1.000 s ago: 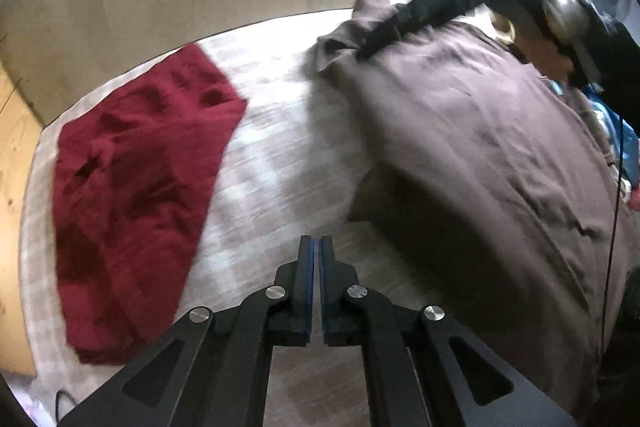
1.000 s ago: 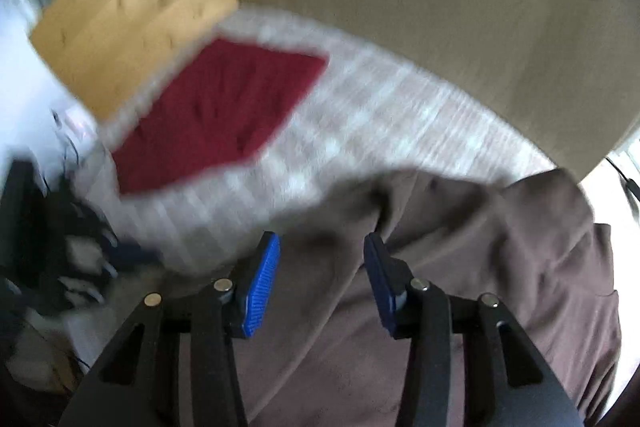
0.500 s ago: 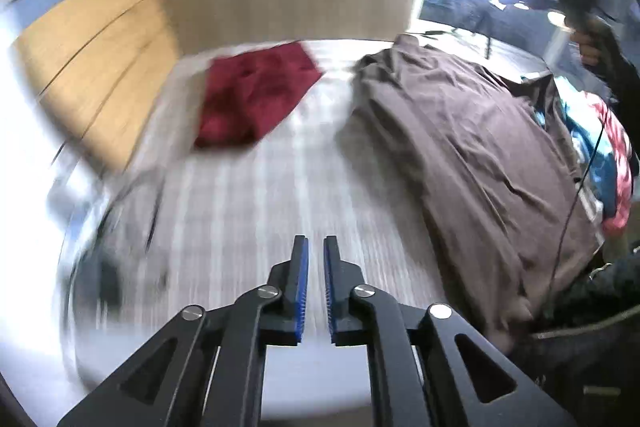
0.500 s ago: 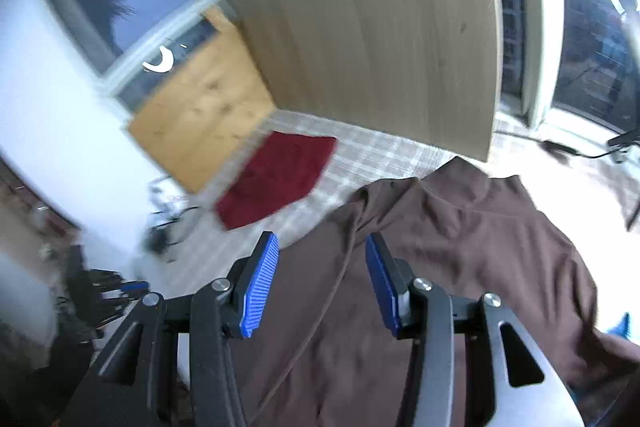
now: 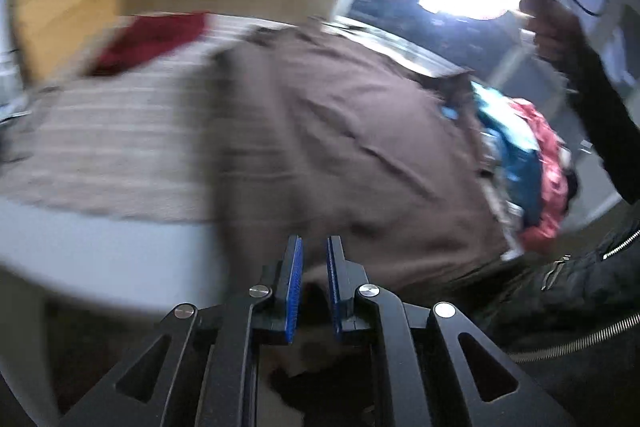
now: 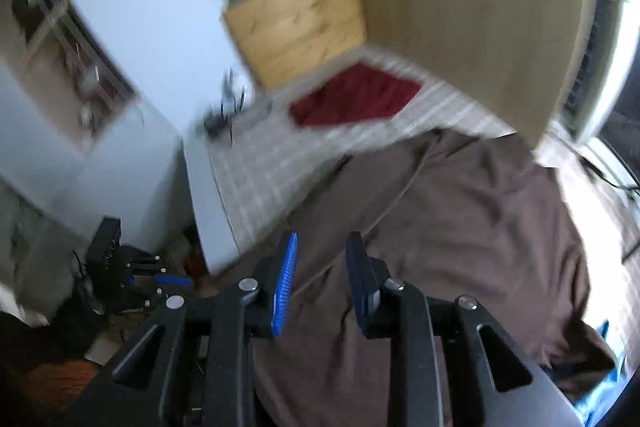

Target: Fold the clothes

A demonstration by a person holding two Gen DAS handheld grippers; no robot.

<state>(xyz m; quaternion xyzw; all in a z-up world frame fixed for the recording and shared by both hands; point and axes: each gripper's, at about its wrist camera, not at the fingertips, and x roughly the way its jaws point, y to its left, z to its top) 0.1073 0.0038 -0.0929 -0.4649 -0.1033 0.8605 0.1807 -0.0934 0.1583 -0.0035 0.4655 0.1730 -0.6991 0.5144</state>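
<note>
The brown garment [image 5: 340, 147] lies spread across the striped bed [image 5: 112, 147], the red cloth [image 6: 352, 99] well beyond it near the headboard. The left gripper [image 5: 312, 283] has just been opening to a narrow gap, nothing between its pads; the right gripper [image 6: 320, 279] has just been closing, jaws apart and empty above the garment. Risk: the 2 grippers, blurred, could pinch a bunched fold instead of an edge. Only the left view shows the colourful pile [image 5: 528, 163] beside the garment; only the right view shows the floor clutter [image 6: 120, 275].

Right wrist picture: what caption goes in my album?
Open claw above a brown garment on the bed, red cloth beyond.
</note>
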